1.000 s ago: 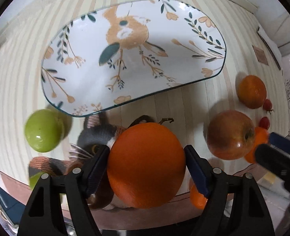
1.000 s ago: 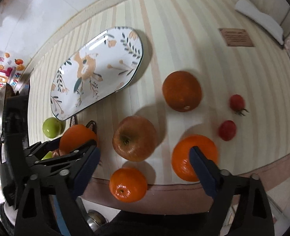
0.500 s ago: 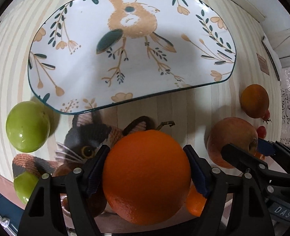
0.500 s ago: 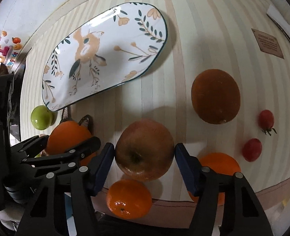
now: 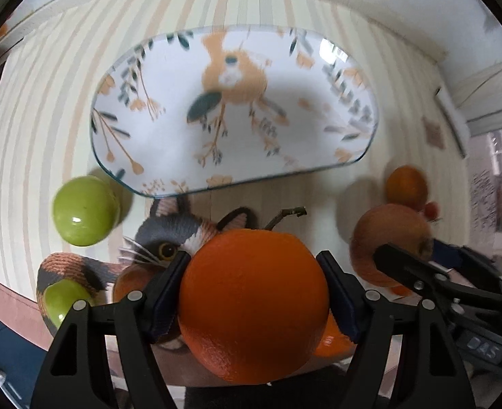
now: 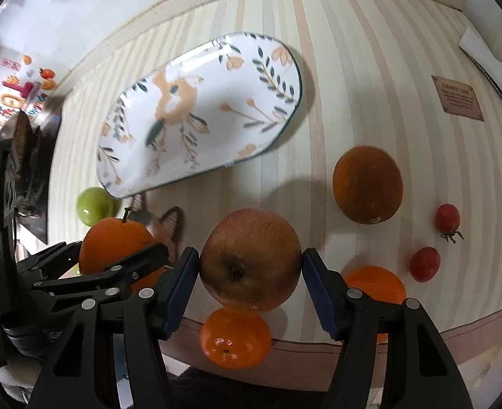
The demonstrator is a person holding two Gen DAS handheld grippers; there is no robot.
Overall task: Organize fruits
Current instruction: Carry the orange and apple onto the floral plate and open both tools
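My left gripper (image 5: 251,262) is shut on a big orange (image 5: 254,303) with a stem, held above the table. Its blue pads press both sides of the fruit. My right gripper (image 6: 249,255) is shut on a red-brown apple (image 6: 247,272), with both pads against its sides. In the left wrist view that apple (image 5: 383,238) sits at the right between the other gripper's black fingers. The white oval plate (image 5: 302,129) with a bird pattern lies beyond both grippers and holds no fruit. From the right wrist view the plate (image 6: 217,143) is up and to the left.
A green apple (image 5: 85,211) lies by the plate's near-left corner, and another green fruit (image 5: 63,300) rests on a knitted cat mat (image 5: 169,235). A dark orange (image 6: 368,184), two cherry tomatoes (image 6: 448,216), a mandarin (image 6: 235,337) and another orange (image 6: 375,283) lie near the table's front edge.
My right gripper moved over the apple and closed on it. My left gripper, still holding the orange, rose, so the plate looks farther away.
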